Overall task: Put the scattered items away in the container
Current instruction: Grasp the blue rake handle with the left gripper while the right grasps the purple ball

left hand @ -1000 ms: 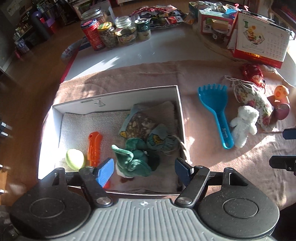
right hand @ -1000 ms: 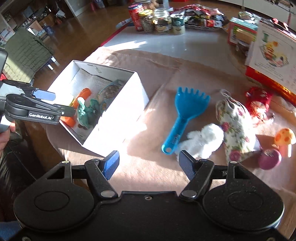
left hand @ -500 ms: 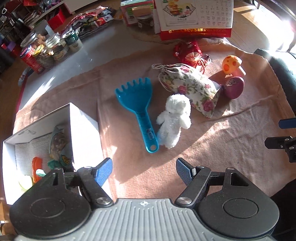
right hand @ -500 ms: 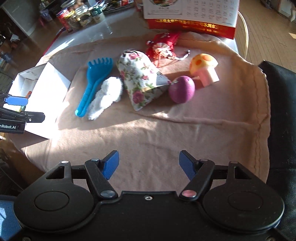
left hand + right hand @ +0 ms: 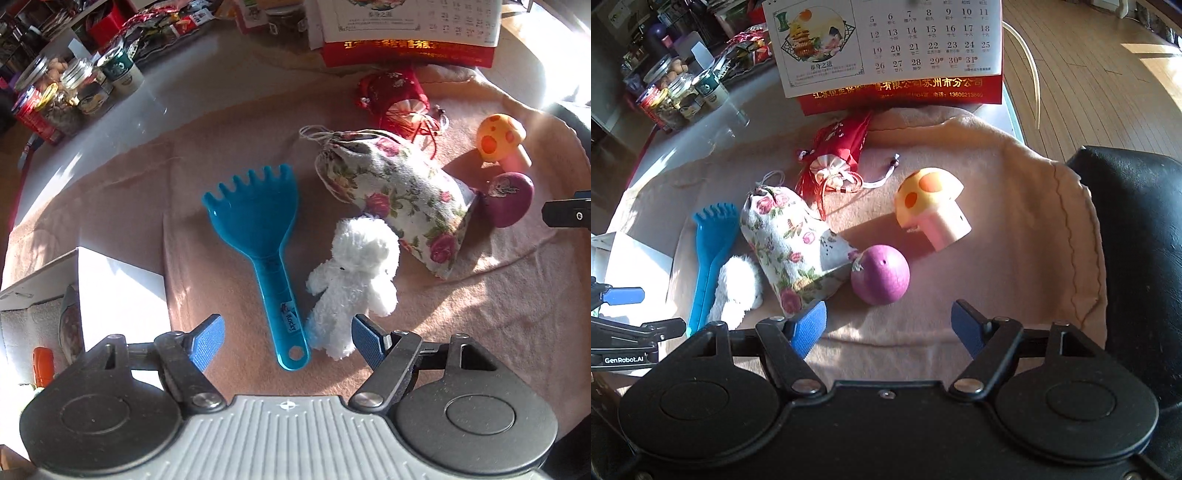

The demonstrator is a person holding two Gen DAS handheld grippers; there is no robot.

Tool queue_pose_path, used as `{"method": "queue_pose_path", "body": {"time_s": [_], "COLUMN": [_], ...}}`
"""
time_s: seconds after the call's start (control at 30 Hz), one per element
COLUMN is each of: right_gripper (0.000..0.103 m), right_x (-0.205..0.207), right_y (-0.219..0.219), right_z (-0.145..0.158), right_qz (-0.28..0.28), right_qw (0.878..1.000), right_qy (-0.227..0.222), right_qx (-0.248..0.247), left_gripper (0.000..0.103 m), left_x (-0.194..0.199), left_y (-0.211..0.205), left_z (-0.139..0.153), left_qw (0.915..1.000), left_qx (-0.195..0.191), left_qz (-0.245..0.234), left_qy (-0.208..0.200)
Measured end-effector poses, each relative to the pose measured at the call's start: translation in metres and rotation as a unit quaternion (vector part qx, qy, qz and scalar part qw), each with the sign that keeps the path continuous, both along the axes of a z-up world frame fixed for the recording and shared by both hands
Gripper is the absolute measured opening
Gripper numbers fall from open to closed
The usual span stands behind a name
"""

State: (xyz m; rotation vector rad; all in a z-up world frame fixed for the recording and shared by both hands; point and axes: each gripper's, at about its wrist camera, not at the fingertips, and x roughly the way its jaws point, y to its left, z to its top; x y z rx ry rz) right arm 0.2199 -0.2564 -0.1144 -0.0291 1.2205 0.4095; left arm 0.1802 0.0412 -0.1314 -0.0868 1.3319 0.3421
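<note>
The blue toy rake (image 5: 264,236) lies flat on the pink cloth (image 5: 461,354), just beside the white box (image 5: 122,291), on the side away from the box's opening. It looks like thin stiff plastic: light, rigid, probably a little slick, so the narrow handle is the place to pinch it, across its width. Its long axis runs from the tines, which point away toward the jars (image 5: 74,96), back to the holed handle end, which lies between the open, empty jaws of the left gripper (image 5: 288,341).

Touching the rake's handle on the side away from the box is the white plush bear (image 5: 354,280), soft and very light; its body would squash under the pads. Beyond the bear lies the floral pouch (image 5: 399,195), limp cloth. Farther from the rake sits the purple ball (image 5: 881,275), smooth and round, likely to roll. The right gripper (image 5: 888,325) hangs just short of the ball, its jaws apart with nothing between them, having just been opening.
</note>
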Motion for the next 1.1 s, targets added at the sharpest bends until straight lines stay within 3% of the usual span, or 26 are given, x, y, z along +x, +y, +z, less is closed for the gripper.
{"method": "queue_pose_path", "body": {"time_s": [0.3, 0.43, 0.57, 0.6, 0.67, 0.7, 0.77, 1.1], "right_gripper": [0.072, 0.071, 0.058, 0.051, 0.05, 0.05, 0.05, 0.05], "right_x": [0.023, 0.025, 0.023, 0.023, 0.022, 0.021, 0.02, -0.007], "right_y": [0.031, 0.038, 0.041, 0.041, 0.039, 0.038, 0.035, 0.015], "right_z": [-0.033, -0.047, -0.057, -0.059, -0.06, -0.059, -0.058, -0.045], "right_qz": [0.02, 0.028, 0.033, 0.032, 0.032, 0.032, 0.033, 0.042], "right_qw": [0.999, 0.999, 0.998, 0.998, 0.998, 0.998, 0.998, 0.998], "right_qy": [0.011, 0.021, 0.03, 0.029, 0.028, 0.03, 0.033, 0.038], "right_qx": [-0.023, -0.032, -0.036, -0.039, -0.038, -0.036, -0.033, -0.019], "left_gripper": [0.076, 0.077, 0.077, 0.076, 0.065, 0.048, 0.025, 0.025], "left_x": [0.011, 0.019, 0.028, 0.028, 0.027, 0.026, 0.025, 0.006], "left_y": [0.047, 0.054, 0.051, 0.05, 0.05, 0.052, 0.054, 0.032], "left_z": [-0.049, -0.058, -0.067, -0.069, -0.072, -0.07, -0.067, -0.051], "left_qw": [0.9981, 0.9973, 0.9979, 0.9979, 0.9974, 0.9962, 0.9937, 0.9971], "left_qx": [-0.013, -0.032, -0.031, -0.032, -0.046, -0.061, -0.085, -0.067], "left_qz": [0.057, 0.065, 0.056, 0.055, 0.055, 0.061, 0.073, 0.035], "left_qy": [0.018, 0.006, 0.012, 0.013, 0.009, 0.0, -0.001, 0.008]}}
